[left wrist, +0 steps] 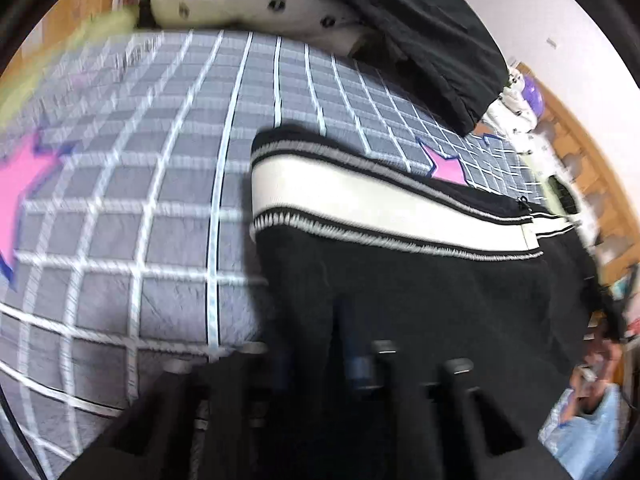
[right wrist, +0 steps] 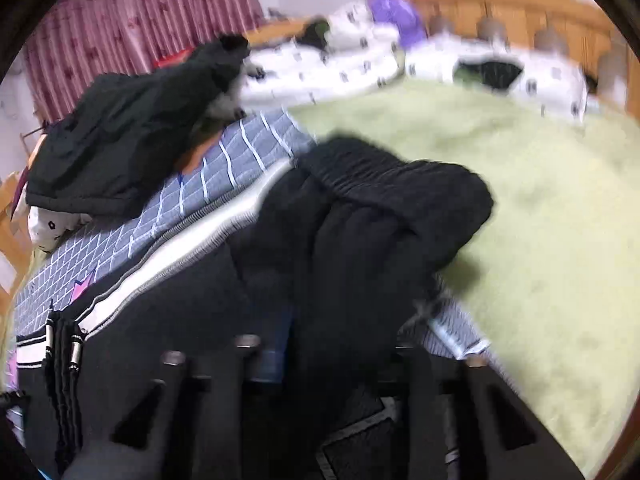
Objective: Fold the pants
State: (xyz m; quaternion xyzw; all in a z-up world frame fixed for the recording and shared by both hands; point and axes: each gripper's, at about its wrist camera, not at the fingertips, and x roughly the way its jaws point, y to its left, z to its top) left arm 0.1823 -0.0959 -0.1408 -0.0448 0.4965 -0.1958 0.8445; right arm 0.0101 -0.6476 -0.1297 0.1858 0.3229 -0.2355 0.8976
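The black pants (left wrist: 420, 280) are spread on the bed, over a grey quilt (left wrist: 140, 180) crossed by white grid lines and dotted with pink stars (left wrist: 450, 168). They seem to be laid flat there so that the broad mattress can carry the fold.

In the left wrist view the left tongs (left wrist: 320, 360) are drawn nearly together, and dark fabric is bunched between their fingers; it is judged that the pants are pinched here near a leg edge, though blur hides the contact itself. In the right wrist view the right tongs (right wrist: 324, 352) are set narrow, and a thick mound of the black cloth is gathered between them and rises ahead; a grip on the pants is taken as likely. With both ends held, the cloth can be carried over in one layer, which would explain the raised hump.

The pants look soft and fleecy, with a matte nap. A cream side stripe (left wrist: 380, 208) edged in grey zigzag stitching runs along one leg, and the gathered elastic waistband (right wrist: 376, 172) is puckered into fine ribs. Drawcords with metal tips (right wrist: 74, 350) lie at the lower left of the right view.

A plush pale-green blanket (right wrist: 520, 200) covers the far half of the bed, and a dark jacket (right wrist: 120, 132) is heaped near the quilt's edge.
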